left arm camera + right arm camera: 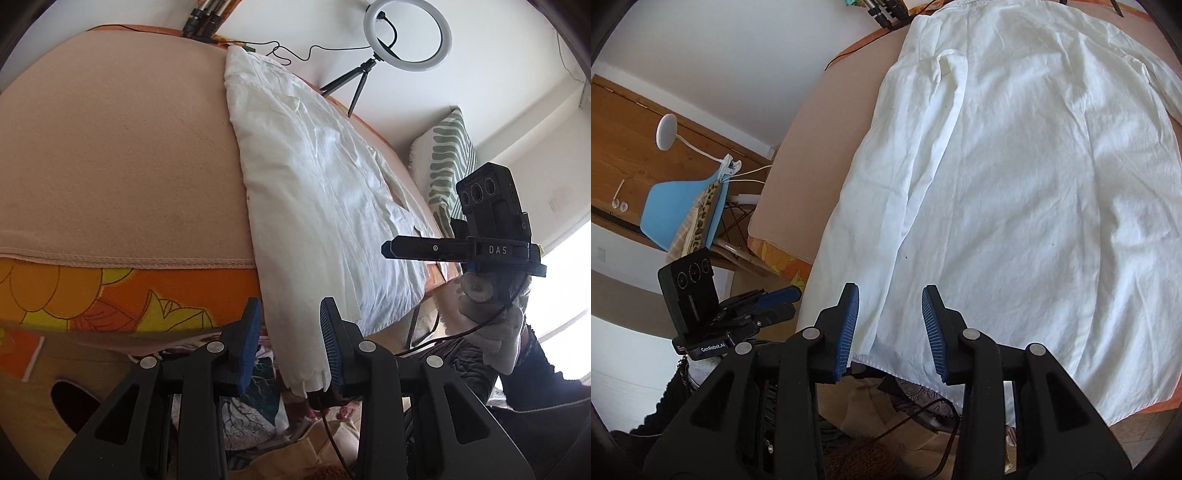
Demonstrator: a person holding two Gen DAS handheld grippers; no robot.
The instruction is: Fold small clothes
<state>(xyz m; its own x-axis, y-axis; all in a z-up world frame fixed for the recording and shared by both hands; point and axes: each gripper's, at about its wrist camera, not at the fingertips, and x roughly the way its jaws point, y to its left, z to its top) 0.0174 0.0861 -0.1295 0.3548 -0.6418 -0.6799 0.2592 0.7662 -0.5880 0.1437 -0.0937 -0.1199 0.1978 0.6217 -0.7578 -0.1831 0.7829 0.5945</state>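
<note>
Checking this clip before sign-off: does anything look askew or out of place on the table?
The white shirt lies slanted on the pink cloth, its hem hanging past the table's near edge. Both grippers, left and right, stand open at that hem. Nothing spilled or damaged.

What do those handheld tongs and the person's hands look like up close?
Both the left tongs and right tongs have black angular arms with silver rivets and ribbed blue pads. Each carries a black camera box; one bar reads DAS. A white glove covers the hand, with a dark sleeve and a thin black cable.
</note>
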